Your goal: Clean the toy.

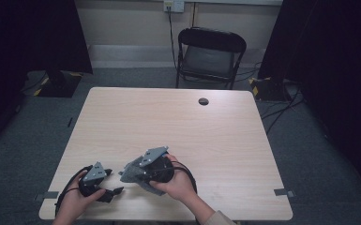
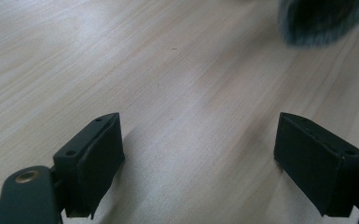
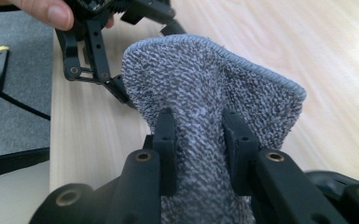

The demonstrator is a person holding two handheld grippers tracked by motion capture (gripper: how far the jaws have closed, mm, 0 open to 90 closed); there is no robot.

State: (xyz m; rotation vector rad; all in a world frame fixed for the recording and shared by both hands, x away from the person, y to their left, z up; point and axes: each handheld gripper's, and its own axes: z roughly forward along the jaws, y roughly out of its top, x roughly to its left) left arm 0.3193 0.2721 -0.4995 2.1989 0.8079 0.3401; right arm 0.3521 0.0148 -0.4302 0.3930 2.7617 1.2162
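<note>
Low in the frame's centre, the right hand-held gripper [image 1: 133, 172] is pinching a grey cloth [image 3: 205, 93] tightly between its jaws, just above the counter [image 1: 178, 122]. At lower left, the left hand-held gripper [image 1: 115, 187] is sitting wide open, gripping nothing, near the cloth.

The cloth [image 3: 205, 88] is grey, flecked in a fine light-and-dark knit pattern, with a paler grey-blue edge. Both the right gripper [image 3: 199, 135] and the left gripper [image 2: 198, 158] are black, with brass-coloured rivets at the joints; each carries a grey three-cornered plate on top. The bench [image 1: 169, 122] is pale wood with a fine straight grain. The floor [image 1: 23, 136] is dark grey carpet. The chair [image 1: 210, 55] is black.
</note>
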